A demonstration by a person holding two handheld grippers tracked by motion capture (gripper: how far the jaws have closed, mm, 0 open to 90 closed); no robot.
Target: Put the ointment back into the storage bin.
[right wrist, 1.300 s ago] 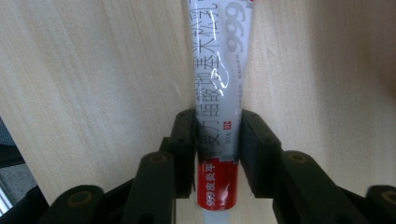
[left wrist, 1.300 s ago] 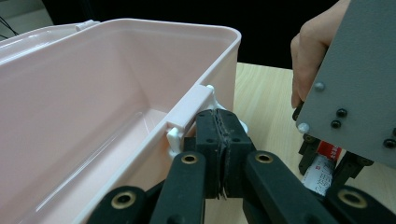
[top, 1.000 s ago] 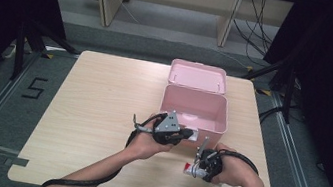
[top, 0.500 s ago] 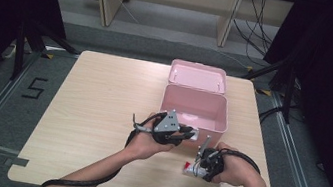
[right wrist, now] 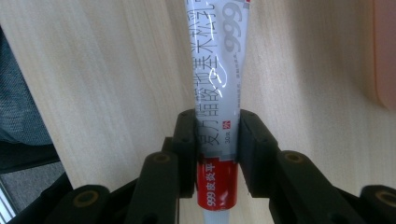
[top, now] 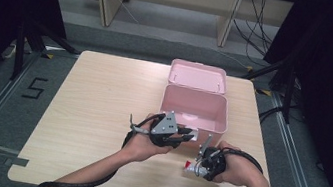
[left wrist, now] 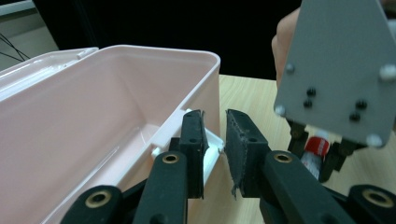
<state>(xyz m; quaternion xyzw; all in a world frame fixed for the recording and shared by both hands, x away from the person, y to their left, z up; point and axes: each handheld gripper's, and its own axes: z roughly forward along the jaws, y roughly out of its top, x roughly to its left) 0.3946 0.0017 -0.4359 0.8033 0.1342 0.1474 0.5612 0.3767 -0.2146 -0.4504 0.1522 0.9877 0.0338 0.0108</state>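
Observation:
An open pink box (top: 195, 109) stands on the table with its lid (top: 198, 76) laid back. My left gripper (top: 188, 136) is at the box's near left corner. Its jaws have just been opening, and the box's white latch (left wrist: 213, 148) sits in the narrow gap between them, unpressed. My right gripper (top: 196, 167) points down at the table to the right of that, shut on a white ointment tube (right wrist: 218, 70) with a red band. The left gripper view shows that tube (left wrist: 316, 148) under the right gripper's grey plate (left wrist: 334, 70).
The wooden table (top: 97, 103) has wide bare room left of the box. Its near edge lies just below both hands. Cables trail from each gripper toward the person. Dark stands and a shelf frame are on the floor beyond the table.
The left gripper's jaws stand slightly wider apart at the box's front wall. Both hands and the tube have kept their places.

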